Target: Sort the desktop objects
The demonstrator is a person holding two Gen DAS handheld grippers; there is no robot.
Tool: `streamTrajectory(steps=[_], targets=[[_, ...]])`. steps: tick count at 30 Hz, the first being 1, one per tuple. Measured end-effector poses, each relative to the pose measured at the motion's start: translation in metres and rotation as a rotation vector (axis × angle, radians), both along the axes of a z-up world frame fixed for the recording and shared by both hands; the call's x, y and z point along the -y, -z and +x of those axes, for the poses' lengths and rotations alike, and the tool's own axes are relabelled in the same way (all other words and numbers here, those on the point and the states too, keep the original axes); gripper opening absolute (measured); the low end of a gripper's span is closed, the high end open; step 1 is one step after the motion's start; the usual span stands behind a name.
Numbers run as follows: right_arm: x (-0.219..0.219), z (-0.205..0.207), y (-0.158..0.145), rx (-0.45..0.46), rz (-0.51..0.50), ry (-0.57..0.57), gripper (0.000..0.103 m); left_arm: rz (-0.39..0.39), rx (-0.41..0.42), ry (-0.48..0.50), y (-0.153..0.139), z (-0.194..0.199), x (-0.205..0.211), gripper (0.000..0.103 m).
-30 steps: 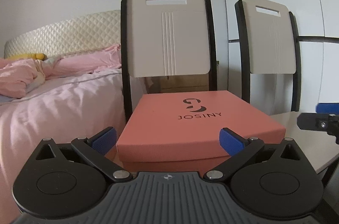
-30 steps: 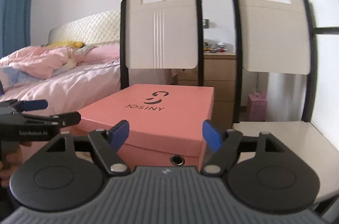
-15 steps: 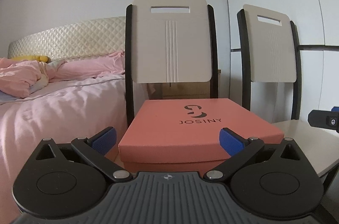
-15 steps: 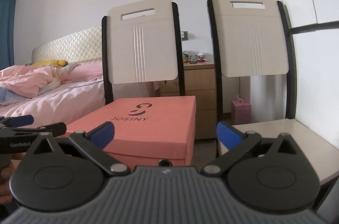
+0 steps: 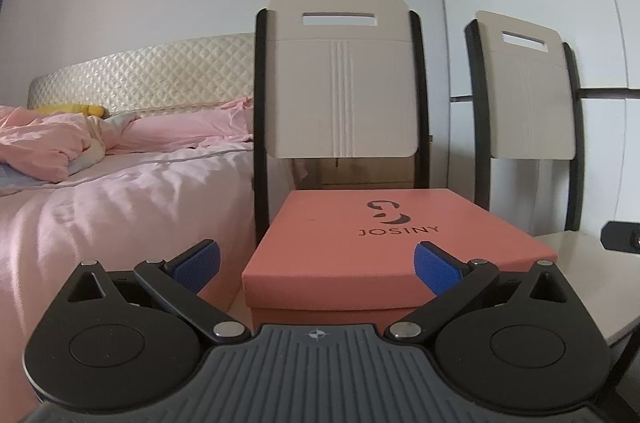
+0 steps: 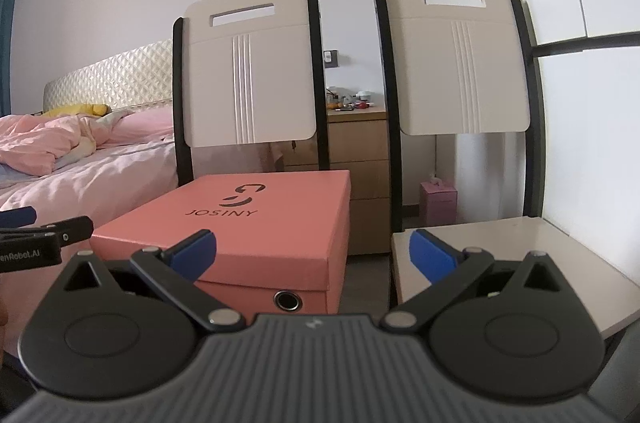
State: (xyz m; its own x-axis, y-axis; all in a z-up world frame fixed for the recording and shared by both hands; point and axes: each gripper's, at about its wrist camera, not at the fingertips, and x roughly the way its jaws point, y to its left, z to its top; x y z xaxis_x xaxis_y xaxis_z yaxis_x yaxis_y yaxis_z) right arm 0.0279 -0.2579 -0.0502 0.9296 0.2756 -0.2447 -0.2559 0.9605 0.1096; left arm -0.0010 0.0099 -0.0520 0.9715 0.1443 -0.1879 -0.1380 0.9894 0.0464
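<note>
A salmon-pink lidded box [image 5: 384, 243] printed JOSINY rests on the seat of the left chair, and it also fills the middle of the right wrist view as the pink box [image 6: 248, 223]. My left gripper [image 5: 318, 263] stands open just short of the box's near end, nothing between its blue pads. My right gripper [image 6: 312, 251] is open wide too, in front of the box's right corner and the gap between the chairs. The tip of the right gripper [image 5: 620, 235] shows at the left view's right edge. The left gripper [image 6: 44, 233] pokes in at the left.
Two cream chairs with black frames stand side by side: the left chair [image 6: 248, 71] carries the box, the right chair [image 6: 460, 63] has a bare seat [image 6: 500, 255]. A bed with pink bedding [image 5: 100, 183] lies left. Behind are a wooden drawer unit [image 6: 360, 163] and a small pink carton [image 6: 438, 203].
The right gripper's jaws have spread from half open to wide open, and its view has swung so the box sits further left. The left gripper has stayed open and almost still.
</note>
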Motion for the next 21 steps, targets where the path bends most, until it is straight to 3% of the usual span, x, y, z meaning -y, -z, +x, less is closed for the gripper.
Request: streamTrajectory(steps=[8,21], targets=[[0.003,0.006,0.002,-0.016,0.009,-0.011,0.103,-0.011,-0.007,-0.046,0.003,0.004,-0.008,0.103],[0.0,0.016,0.006,-0.026,0.031,-0.017,0.103,-0.017,-0.017,-0.04,0.005,0.003,-0.012,0.103]])
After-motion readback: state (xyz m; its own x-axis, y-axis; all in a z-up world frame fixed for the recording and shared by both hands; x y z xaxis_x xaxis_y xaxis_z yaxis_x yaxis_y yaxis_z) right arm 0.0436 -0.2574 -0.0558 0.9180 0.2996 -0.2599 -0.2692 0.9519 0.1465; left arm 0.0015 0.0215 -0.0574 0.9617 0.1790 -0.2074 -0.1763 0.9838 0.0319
